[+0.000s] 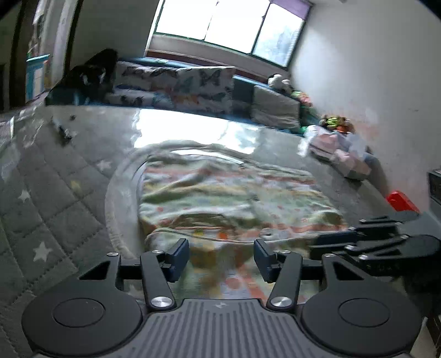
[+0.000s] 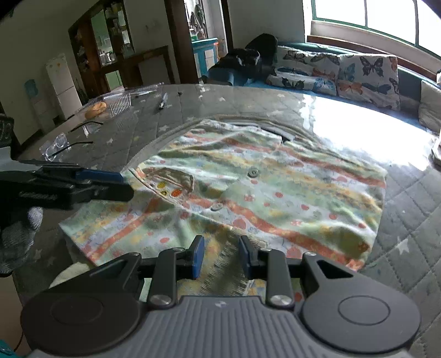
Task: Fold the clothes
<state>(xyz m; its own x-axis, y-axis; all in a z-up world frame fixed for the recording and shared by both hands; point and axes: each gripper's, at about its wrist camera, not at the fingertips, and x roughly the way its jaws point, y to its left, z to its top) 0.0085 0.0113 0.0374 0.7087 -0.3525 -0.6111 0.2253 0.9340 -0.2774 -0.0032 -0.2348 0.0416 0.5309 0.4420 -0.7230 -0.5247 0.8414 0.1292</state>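
Striped shirt spread on quilted table — left gripper and right gripper both apart over near hem; likely gripping it for a fold — or smoothing.

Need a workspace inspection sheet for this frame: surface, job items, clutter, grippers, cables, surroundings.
Surface: grey quilted star-print cover under a glossy clear sheet, window glare at the far side.
Job's things: pastel striped floral buttoned garment, spread flat, wrinkled, pocket facing up.
Clutter: clear-framed glasses, dark pen, clear plastic tray with bread roll, pile of pinkish fabrics.
Grippers: left gripper open over the garment's near edge; right gripper open over the near hem; neither holds cloth.
Cables: nothing seen.
Surroundings: butterfly-print cushions, window, white fridge, wooden cabinet.
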